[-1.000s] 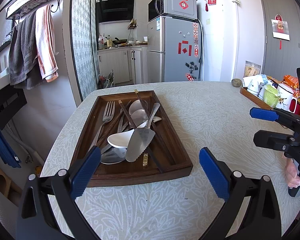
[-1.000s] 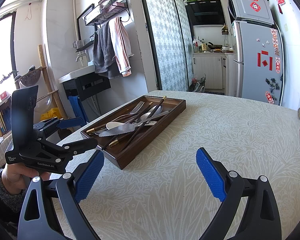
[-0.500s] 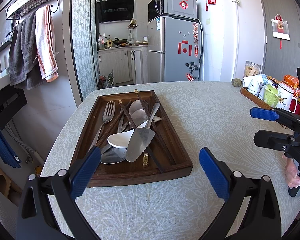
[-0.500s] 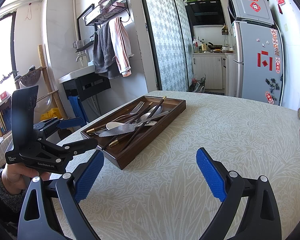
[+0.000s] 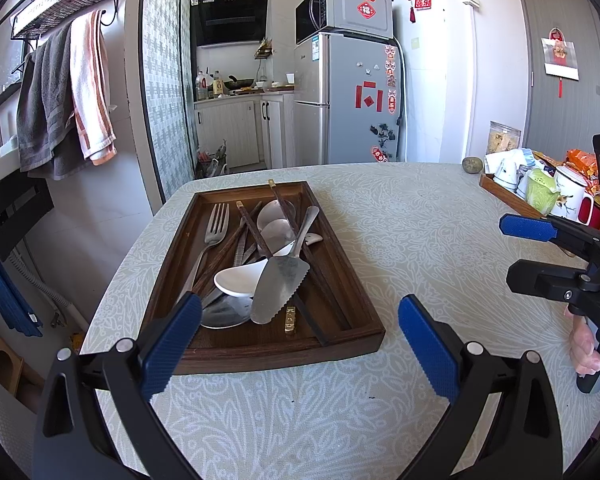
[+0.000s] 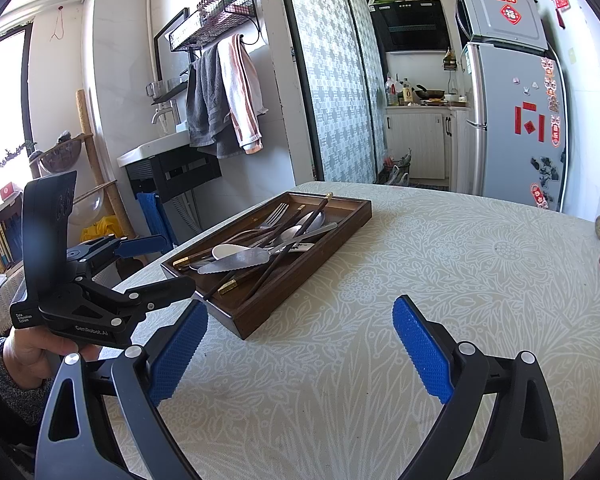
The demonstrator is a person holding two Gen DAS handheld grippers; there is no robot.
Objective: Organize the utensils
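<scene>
Hovering low over the bench [image 5: 400, 220], with its pale leaf-patterned cloth, the left gripper [image 5: 300, 344] has its two blue-padded fingers spread wide, nothing between them. Straight ahead of it sits one dark brown wooden rectangular tray [image 5: 228, 354], lying flat near the bench's left edge, and it is a jumble in there! One steel fork [image 5: 211, 236] lies along the left side, tines pointing away. One white ceramic soup spoon [image 5: 238, 280] rests in the middle, and one serrated steel cake server [image 5: 274, 292] lies across it, blade toward the camera. One large steel spoon bowl [image 5: 224, 314] peeks out beneath them, two more steel spoon bowls [image 5: 276, 222] sit farther back. Dark wooden chopsticks with brass caps [image 5: 290, 316] cross the pile diagonally; I cannot count them for certain.

Over on the right, the right gripper [image 6: 300, 356] hangs above bare cloth, jaws likewise wide apart and empty, well short of the tray [image 6: 284, 304]. Each gripper shows in the other's view, a hand [image 6: 32, 350] wrapped round the left one's handle. One second wooden tray of cups [image 5: 500, 194] sits at the bench's far right.
</scene>
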